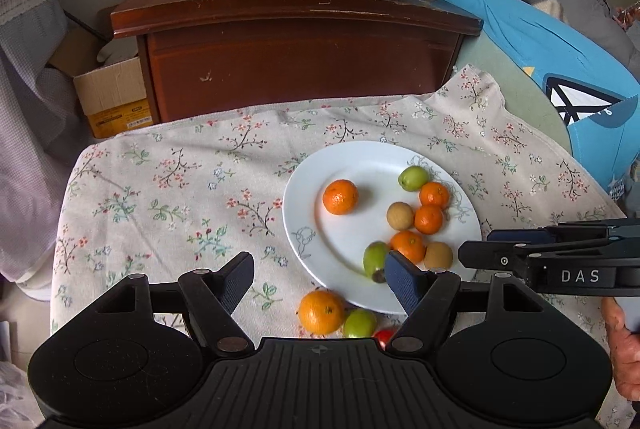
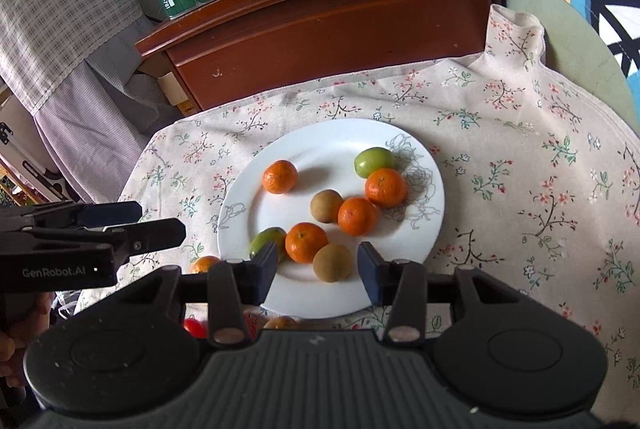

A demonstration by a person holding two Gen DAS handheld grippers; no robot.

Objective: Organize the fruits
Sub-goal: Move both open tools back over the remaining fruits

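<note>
Presently, step in hand: sorting fruit onto the white plate (image 2: 434,213); by my reading both tongs had set a piece down and stood free between picks.
Fruit on the plate: four mandarins, two longans and two green jujubes, mostly bunched toward the right half; one mandarin (image 2: 280,176) sat apart toward the left.
Nearest longan (image 2: 333,262): lay on the plate's near part, between the right gripper (image 2: 318,271) fingers, but neither pad pressed on it.
Right gripper: jaws partly apart, holding nothing.
Fruit off the plate: a larger orange (image 1: 321,311), a green jujube (image 1: 359,323) touching it, and a small red fruit (image 1: 385,336), perhaps a cherry tomato, all on the floral tablecloth (image 1: 160,197) just beside the plate's near rim.
Left gripper (image 1: 320,279): jaws wide and empty; the orange lay low between its fingers, close to the body, with its right finger (image 1: 402,283) over the plate's edge.
Next move, as I judge it: lower the left gripper over the orange, close gently on its round sides, lift it clear of the jujube, and carry it over the rim to a bare patch.
Risk: the jujube could roll once nudged.
</note>
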